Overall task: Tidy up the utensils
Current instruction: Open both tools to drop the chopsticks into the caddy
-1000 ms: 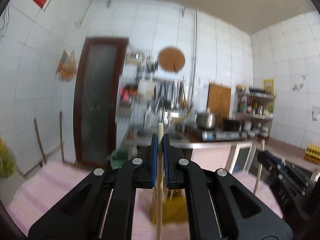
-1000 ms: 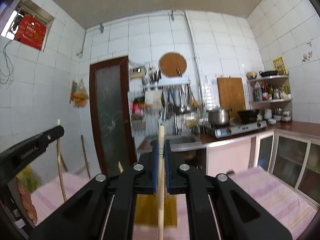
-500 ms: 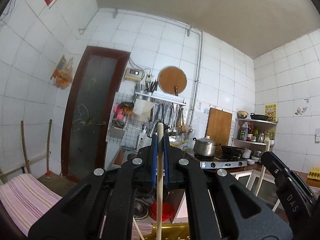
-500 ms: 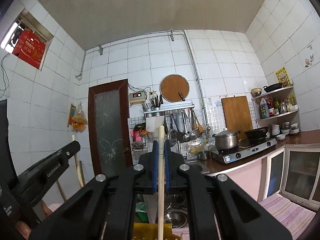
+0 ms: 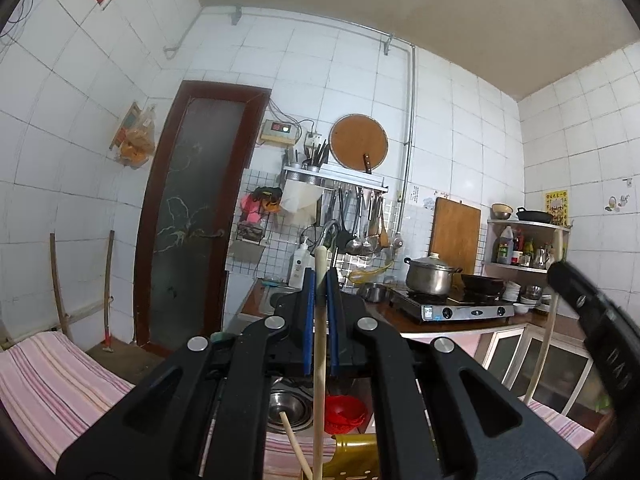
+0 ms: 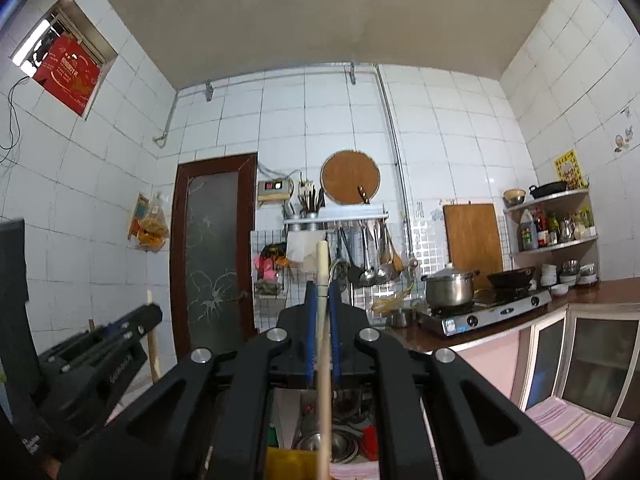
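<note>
Soft daylight fills the room from the small high window (image 6: pixel 64 72) at ten o'clock, brightening the glossy white wall tiles (image 6: pixel 344 128) with mild glare. Fisheye bending curves the tile lines toward dark, vignetted corners. The black gripper (image 5: pixel 592 320) at three o'clock is motion-blurred.

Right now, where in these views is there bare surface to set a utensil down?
The striped cloth left of the left gripper lies bare, as does the cloth below the cabinets. The counter around the stove is crowded.
</note>
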`<state>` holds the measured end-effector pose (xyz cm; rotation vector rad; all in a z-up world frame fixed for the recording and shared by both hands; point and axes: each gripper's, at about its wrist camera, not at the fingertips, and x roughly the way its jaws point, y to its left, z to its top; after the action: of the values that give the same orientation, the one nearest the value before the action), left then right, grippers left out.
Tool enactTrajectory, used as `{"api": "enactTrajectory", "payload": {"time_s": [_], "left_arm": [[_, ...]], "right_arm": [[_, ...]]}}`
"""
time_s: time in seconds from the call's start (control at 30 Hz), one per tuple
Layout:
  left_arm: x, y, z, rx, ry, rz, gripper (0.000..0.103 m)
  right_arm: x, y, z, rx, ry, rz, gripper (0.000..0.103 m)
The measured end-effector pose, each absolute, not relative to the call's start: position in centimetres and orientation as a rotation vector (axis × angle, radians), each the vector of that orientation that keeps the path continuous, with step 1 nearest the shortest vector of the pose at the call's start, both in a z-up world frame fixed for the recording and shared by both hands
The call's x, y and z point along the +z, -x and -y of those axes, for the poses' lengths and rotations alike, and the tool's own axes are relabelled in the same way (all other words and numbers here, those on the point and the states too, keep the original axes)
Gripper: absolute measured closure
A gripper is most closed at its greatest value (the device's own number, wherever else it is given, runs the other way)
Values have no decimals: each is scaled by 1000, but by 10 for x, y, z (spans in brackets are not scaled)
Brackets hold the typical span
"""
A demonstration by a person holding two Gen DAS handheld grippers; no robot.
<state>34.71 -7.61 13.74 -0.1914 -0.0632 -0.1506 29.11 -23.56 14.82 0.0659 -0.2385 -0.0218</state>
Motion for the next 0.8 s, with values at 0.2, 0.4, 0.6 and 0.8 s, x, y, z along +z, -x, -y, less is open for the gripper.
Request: {"api": "enactTrajectory", "payload": {"time_s": [0.2,0.4,0.6,0.8], "left_arm": [[134,-346,77,-143,156,62,98],[126,-349,74,-137,121,-5,94],[136,-330,57,-114,86,-86,36],[135,-291,39,-98,21,-205,5]], "right_arm": [[146,-299,231,-8,-52,229,97],[119,-309,236,-15,-38,104,96],[122,-297,252,-70,-14,-38,29],[118,-250,255,-138,46,-180,27]]}}
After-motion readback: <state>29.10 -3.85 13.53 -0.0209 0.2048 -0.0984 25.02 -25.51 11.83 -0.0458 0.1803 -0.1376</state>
